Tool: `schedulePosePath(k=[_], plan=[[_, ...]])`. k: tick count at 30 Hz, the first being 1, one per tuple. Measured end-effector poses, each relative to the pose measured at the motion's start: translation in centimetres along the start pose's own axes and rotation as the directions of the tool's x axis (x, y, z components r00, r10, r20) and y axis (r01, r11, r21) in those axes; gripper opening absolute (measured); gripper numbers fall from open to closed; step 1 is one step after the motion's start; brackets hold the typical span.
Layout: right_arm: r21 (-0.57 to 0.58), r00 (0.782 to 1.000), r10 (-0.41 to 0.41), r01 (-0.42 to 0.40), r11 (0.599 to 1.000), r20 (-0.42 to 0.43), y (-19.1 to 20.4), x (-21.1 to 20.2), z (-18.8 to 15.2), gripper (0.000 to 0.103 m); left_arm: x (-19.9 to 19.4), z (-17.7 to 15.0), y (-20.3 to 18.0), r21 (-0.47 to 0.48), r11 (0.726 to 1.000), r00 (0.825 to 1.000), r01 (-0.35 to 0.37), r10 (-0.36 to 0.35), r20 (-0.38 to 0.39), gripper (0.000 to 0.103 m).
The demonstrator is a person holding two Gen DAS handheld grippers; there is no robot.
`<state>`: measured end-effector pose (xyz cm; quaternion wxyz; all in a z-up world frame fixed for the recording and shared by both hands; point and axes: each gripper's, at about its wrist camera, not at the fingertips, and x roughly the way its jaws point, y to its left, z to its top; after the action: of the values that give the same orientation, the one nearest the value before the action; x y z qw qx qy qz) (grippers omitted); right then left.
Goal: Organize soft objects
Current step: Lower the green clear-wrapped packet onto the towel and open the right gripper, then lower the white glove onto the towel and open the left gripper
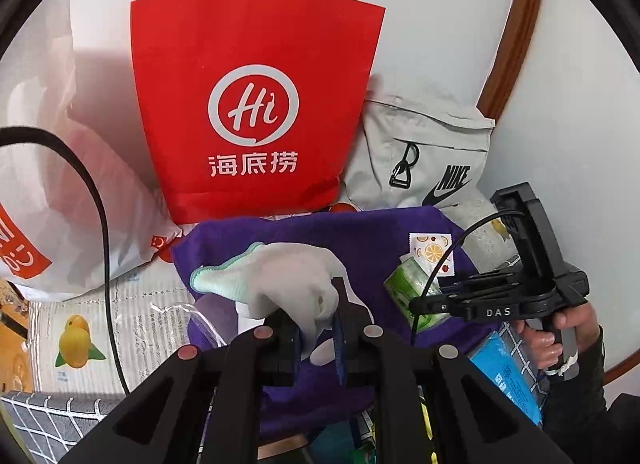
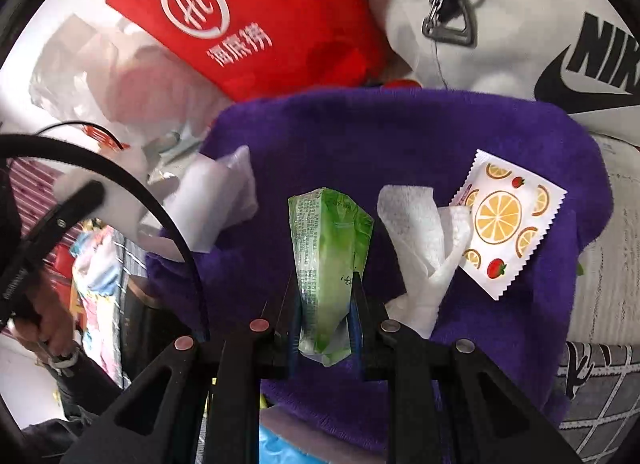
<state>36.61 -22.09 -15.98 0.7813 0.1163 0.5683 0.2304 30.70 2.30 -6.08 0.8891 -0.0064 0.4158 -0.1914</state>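
My left gripper pinching a white knitted glove with green cuff, my right gripper clamped on a crinkled green plastic tissue packet, both above a fuzzy purple towel, orange-print sachet lying beside crumpled white tissue.

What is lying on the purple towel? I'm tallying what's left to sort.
On the purple towel: a fruit-print sachet, a crumpled white tissue and a white wrap. The right gripper holds a green pack over it. Anything beneath the towel is hidden.
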Motion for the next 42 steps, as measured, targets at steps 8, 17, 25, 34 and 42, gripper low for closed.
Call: schedulePosePath(k=[8, 17, 25, 34, 42], plan=[[-0.042, 1.000, -0.022, 0.023, 0.999, 0.018, 0.6, -0.8, 0.0, 0.045, 1.4, -0.2, -0.1, 0.000, 1.000, 0.999, 0.007, -0.007, -0.035, 0.012], [-0.103, 0.988, -0.061, 0.077, 0.992, 0.144, 2.2, -6.0, -0.4, 0.048, 4.4, -0.9, -1.1, 0.003, 0.999, 0.993, 0.039, -0.039, -0.109, 0.015], [-0.098, 0.961, -0.051, 0.080, 0.992, 0.270, 2.4, -10.8, -0.8, 0.053, 6.3, -1.7, -2.4, 0.034, 0.999, 0.986, 0.036, -0.030, -0.167, 0.018], [-0.088, 0.953, -0.049, 0.078, 0.993, 0.300, 2.1, -12.0, -1.0, 0.053, 7.2, -1.9, -3.0, 0.041, 0.999, 0.979, 0.030, -0.022, -0.201, 0.059], [-0.115, 0.948, -0.052, 0.092, 0.989, 0.313, 3.0, -12.4, -1.3, 0.053, 4.8, -1.3, -3.5, 0.082, 0.996, 0.988, -0.036, 0.048, -0.145, 0.081]])
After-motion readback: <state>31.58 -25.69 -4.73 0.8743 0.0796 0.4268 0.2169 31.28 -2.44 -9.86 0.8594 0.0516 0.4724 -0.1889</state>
